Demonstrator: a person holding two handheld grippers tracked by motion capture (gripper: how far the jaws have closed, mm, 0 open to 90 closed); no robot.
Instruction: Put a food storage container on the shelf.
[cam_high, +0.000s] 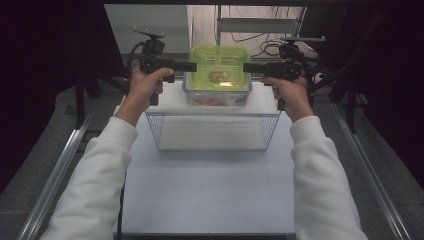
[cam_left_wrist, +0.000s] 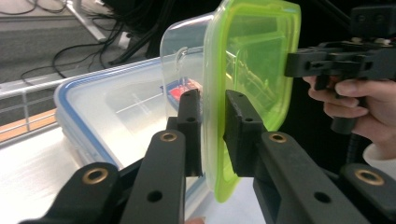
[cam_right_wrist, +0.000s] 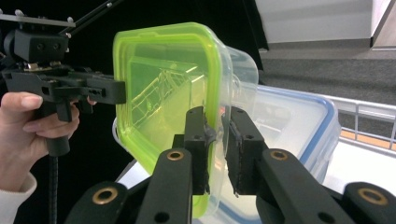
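High view: a clear plastic container (cam_high: 218, 92) with a lime-green lid (cam_high: 220, 67) sits at twelve o'clock above the white table (cam_high: 210, 195), past the far rim of a wire basket (cam_high: 212, 131) and over a second, larger box. The lid is translucent, with rounded corners and a raised rim; something red and orange shows through it and through the clear wall (too small to identify). No brand, label or readable writing appears on it anywhere.

The left gripper (cam_high: 192, 66) meets the container's nine o'clock edge, the right gripper (cam_high: 247, 67) its three o'clock edge, each held level in a hand.

In the left gripper view the green rim stands edge-on between the two black jaws, which pinch it from either side; the jaws have just eased a little wider yet remain on the rim. In the right gripper view that gripper's jaws likewise clamp the lid's edge and the clear wall. A blue-rimmed storage box (cam_left_wrist: 88, 116) lies just beneath the container.
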